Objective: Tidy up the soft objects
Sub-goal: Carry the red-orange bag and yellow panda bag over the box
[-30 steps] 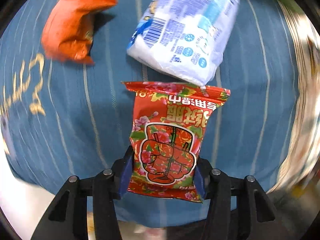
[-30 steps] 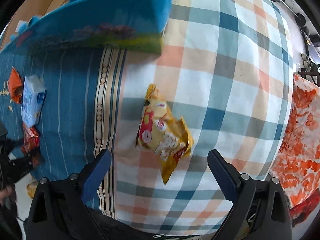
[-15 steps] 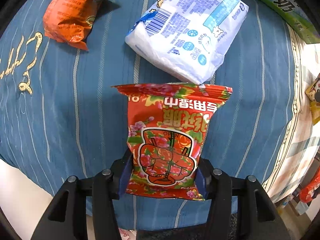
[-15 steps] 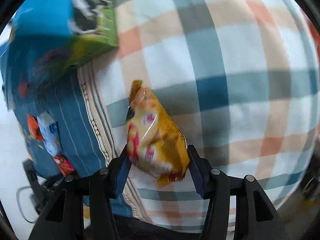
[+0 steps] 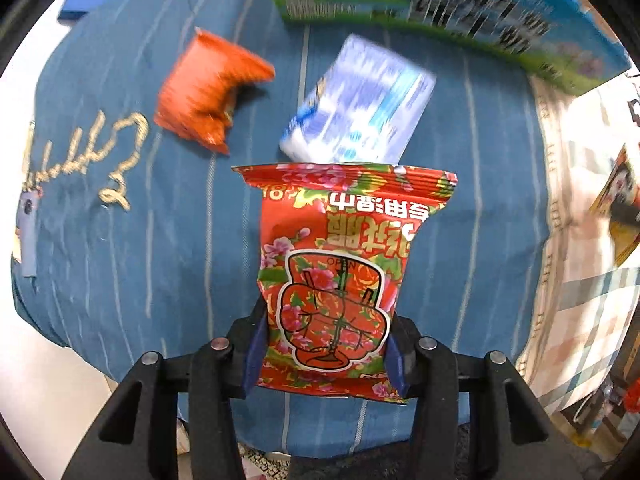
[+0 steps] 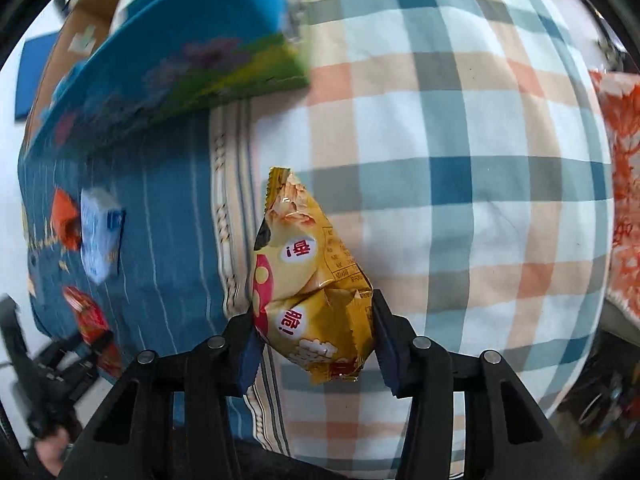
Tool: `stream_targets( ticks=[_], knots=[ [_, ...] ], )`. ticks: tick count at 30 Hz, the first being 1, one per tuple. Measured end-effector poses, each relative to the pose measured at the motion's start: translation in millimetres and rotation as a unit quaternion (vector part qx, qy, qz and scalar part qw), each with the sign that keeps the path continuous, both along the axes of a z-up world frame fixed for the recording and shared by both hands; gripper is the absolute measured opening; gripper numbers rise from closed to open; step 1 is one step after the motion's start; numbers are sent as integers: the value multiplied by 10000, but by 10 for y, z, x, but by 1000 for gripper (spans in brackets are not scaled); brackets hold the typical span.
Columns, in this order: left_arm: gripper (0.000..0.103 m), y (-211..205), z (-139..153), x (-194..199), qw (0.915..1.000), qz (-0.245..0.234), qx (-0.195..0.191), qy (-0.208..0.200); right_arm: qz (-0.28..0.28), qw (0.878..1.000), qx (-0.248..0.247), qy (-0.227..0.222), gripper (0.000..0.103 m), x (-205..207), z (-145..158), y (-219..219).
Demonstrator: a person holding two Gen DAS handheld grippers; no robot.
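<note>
My left gripper (image 5: 325, 350) is shut on a red flowered snack packet (image 5: 340, 264) and holds it above the blue striped cloth (image 5: 120, 248). An orange packet (image 5: 204, 92) and a white-and-blue tissue pack (image 5: 360, 108) lie on the cloth beyond it. My right gripper (image 6: 314, 342) is shut on a yellow snack packet (image 6: 308, 280) and holds it above the plaid sheet (image 6: 460, 160). In the right wrist view the red packet (image 6: 90, 316), the tissue pack (image 6: 100, 236) and the orange packet (image 6: 64, 216) show at the far left.
A blue and green printed carton (image 5: 440, 12) stands at the back of the blue cloth; it also shows in the right wrist view (image 6: 180, 68). An orange patterned fabric (image 6: 618, 184) hangs at the right edge. The bed edge drops off at the left.
My left gripper has lifted and drawn back with the red packet, so more of the cloth and carton shows. My right gripper closed on the yellow packet and has raised it off the plaid sheet.
</note>
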State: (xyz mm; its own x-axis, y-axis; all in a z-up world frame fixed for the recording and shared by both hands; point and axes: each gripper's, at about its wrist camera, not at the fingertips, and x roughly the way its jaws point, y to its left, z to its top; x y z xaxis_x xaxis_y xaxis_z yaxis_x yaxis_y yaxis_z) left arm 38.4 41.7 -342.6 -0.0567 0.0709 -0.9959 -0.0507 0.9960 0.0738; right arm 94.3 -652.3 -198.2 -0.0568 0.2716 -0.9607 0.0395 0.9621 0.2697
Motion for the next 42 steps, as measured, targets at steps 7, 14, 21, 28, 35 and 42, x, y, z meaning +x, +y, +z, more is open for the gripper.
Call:
stream_targets(
  ticks=[7, 14, 21, 28, 35, 42],
  knots=[
    [46, -45, 606, 73, 9982, -1, -157, -578, 248, 9992, 149, -279, 49, -379, 377, 239],
    [46, -189, 1113, 496, 9929, -193, -402, -1100, 245, 9959, 422, -761, 49, -490, 972, 319],
    [46, -367, 1486, 985, 9861, -330, -737, -1452, 180, 9900, 612, -1259, 49, -281, 1599, 294],
    [46, -278, 1609, 1574, 9827, -205, -997, -1547, 32, 9862, 661, -1519, 49, 162, 1993, 331],
    [46, -120, 1389, 2314, 9878, -8, -957, -1230, -98, 9905, 649, -1208, 49, 903, 1824, 350],
    [46, -17, 835, 2972, 9958, -161, -689, -573, 830, 9953, 286, -412, 49, 1469, 1229, 558]
  ],
)
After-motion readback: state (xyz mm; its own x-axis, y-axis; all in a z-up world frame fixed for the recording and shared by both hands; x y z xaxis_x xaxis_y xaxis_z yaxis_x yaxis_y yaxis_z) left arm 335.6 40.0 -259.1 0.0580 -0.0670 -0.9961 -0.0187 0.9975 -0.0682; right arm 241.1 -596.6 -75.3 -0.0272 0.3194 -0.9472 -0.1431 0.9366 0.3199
